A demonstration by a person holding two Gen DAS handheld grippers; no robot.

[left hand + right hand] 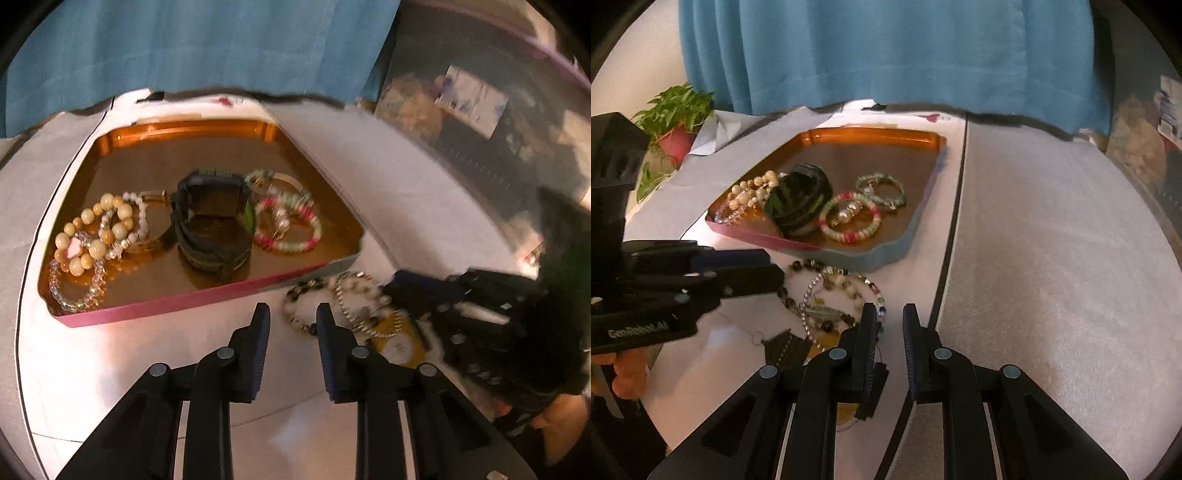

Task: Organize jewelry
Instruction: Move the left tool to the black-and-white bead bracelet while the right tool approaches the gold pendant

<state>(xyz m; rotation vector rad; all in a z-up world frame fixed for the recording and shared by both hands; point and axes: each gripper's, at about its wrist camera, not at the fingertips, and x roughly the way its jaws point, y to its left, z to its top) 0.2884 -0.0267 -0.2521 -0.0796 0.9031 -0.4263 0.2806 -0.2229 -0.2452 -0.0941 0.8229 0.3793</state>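
Several loose bracelets [831, 295] lie between both tongs, beside the tray [849, 254].

Blue curtain [886, 51] behind white-covered table [1052, 258]

home: curtain [886, 55], potted plant [677, 122].

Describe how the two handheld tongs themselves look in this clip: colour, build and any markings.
Both are matte black plastic. The left tongs and right tongs each have two flat, upright fingers with ribbed dark-blue pads on the inner faces, carried on angular linkage arms with round grey pivot pins. Seen from the right wrist view, the left tool's body carries white lettering, too blurred to read fully. No cables or sleeves show.
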